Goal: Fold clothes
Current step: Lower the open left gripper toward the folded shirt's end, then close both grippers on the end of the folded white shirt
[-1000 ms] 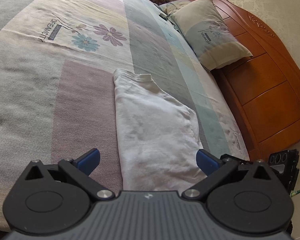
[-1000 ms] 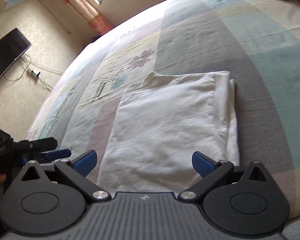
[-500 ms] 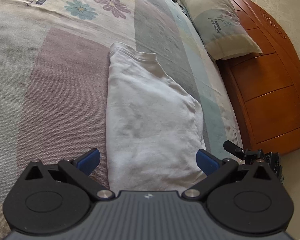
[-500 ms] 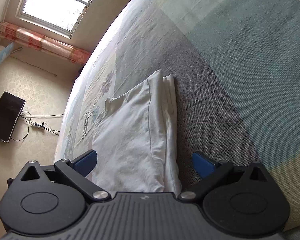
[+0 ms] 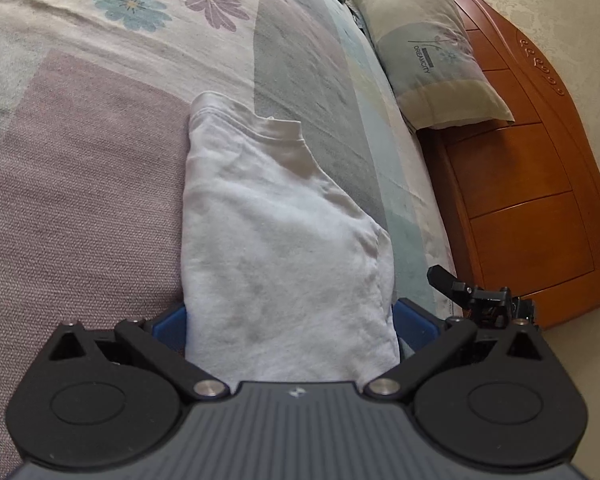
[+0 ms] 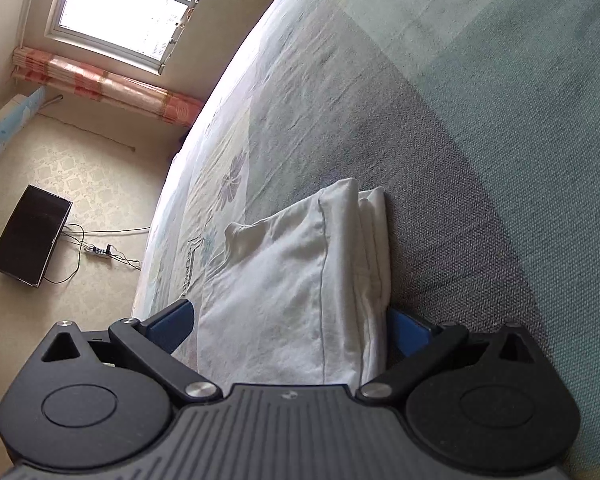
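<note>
Working left to right, we see the left gripper (image 5: 290, 326) spread wide, straddling the folded white shirt (image 5: 276, 248) on the bedspread (image 5: 84, 184); the right gripper (image 6: 290, 326) likewise released, flanking its stacked edge.

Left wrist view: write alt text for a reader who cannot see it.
A folded white garment lies on a patchwork bedspread, its near end between the wide-open blue fingers of the left claw. Beyond it, a pillow leans on a wooden headboard, and part of the right claw shows at the bed's edge.
</note>
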`<action>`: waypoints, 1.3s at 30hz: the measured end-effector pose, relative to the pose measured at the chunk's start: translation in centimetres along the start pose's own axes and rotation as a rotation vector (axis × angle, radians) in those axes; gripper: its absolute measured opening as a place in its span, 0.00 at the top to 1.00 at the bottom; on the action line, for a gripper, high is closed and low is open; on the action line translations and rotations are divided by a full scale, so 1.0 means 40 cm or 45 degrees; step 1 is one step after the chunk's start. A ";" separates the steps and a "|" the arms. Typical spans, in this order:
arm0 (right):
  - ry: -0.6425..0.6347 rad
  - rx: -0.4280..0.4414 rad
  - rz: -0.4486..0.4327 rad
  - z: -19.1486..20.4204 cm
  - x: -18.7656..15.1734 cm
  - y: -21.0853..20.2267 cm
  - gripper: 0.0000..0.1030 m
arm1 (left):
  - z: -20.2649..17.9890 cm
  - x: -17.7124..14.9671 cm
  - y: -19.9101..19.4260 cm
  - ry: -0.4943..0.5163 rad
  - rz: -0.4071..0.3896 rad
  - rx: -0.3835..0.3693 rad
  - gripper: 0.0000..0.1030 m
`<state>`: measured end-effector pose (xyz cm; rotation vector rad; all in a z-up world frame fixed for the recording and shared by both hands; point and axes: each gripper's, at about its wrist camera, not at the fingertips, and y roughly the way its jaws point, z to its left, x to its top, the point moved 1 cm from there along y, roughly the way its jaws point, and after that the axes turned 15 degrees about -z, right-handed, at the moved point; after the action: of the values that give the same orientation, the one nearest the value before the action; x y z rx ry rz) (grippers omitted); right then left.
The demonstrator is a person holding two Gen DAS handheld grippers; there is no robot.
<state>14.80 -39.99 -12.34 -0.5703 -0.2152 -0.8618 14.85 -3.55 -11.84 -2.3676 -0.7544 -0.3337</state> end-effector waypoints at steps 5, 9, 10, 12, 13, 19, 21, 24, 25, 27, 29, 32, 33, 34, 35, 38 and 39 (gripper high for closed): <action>-0.010 0.006 -0.010 0.003 0.000 0.017 0.00 | 0.024 -0.003 -0.003 -0.097 -0.043 -0.052 0.01; -0.043 -0.011 -0.012 0.019 -0.031 -0.010 0.00 | 0.015 -0.023 -0.024 -0.094 -0.011 -0.041 0.01; -0.042 -0.020 0.000 0.022 -0.041 -0.022 0.00 | 0.011 -0.031 -0.031 -0.083 -0.002 -0.035 0.01; -0.040 -0.030 0.034 0.027 -0.066 -0.048 0.00 | 0.004 -0.047 -0.040 -0.054 0.014 -0.031 0.01; -0.047 -0.023 0.051 0.030 -0.080 -0.060 0.00 | 0.004 -0.049 -0.038 -0.037 0.016 -0.033 0.01; -0.049 0.005 0.051 0.030 -0.088 -0.061 0.00 | -0.004 -0.023 0.009 -0.026 0.035 -0.064 0.01; -0.010 0.017 0.020 0.018 -0.066 -0.035 0.00 | -0.010 -0.013 0.034 -0.015 0.044 -0.070 0.01; 0.004 0.010 -0.002 0.020 -0.039 0.002 0.00 | -0.013 -0.010 0.051 -0.016 0.034 -0.071 0.01; 0.001 0.006 -0.002 0.022 -0.035 0.009 0.00 | -0.015 -0.013 0.049 -0.013 0.030 -0.070 0.01; -0.002 0.003 0.003 0.025 -0.034 0.012 0.00 | -0.019 -0.024 0.039 0.001 0.035 -0.073 0.01; 0.005 0.012 0.020 0.026 -0.046 -0.001 0.00 | -0.017 -0.036 0.024 -0.001 0.054 -0.084 0.01; 0.001 0.041 0.056 0.029 -0.071 -0.025 0.00 | -0.007 -0.042 0.016 -0.010 0.060 -0.105 0.01; -0.019 0.048 0.059 0.030 -0.078 -0.030 0.00 | -0.006 -0.036 0.023 -0.031 0.060 -0.101 0.01; -0.023 0.053 0.056 0.028 -0.078 -0.031 0.00 | -0.006 -0.030 0.031 -0.052 0.061 -0.098 0.01; -0.019 0.055 0.049 0.025 -0.076 -0.029 0.00 | -0.007 -0.025 0.039 -0.067 0.061 -0.095 0.01; 0.014 0.064 0.025 0.019 -0.062 -0.014 0.00 | -0.015 -0.020 0.054 -0.058 0.062 -0.094 0.01; 0.015 0.071 0.016 0.017 -0.058 -0.008 0.00 | -0.017 -0.020 0.058 -0.054 0.062 -0.095 0.01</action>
<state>13.08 -38.28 -12.59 -0.5137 -0.2237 -0.8442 15.55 -5.79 -12.76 -2.4656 -0.7138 -0.2963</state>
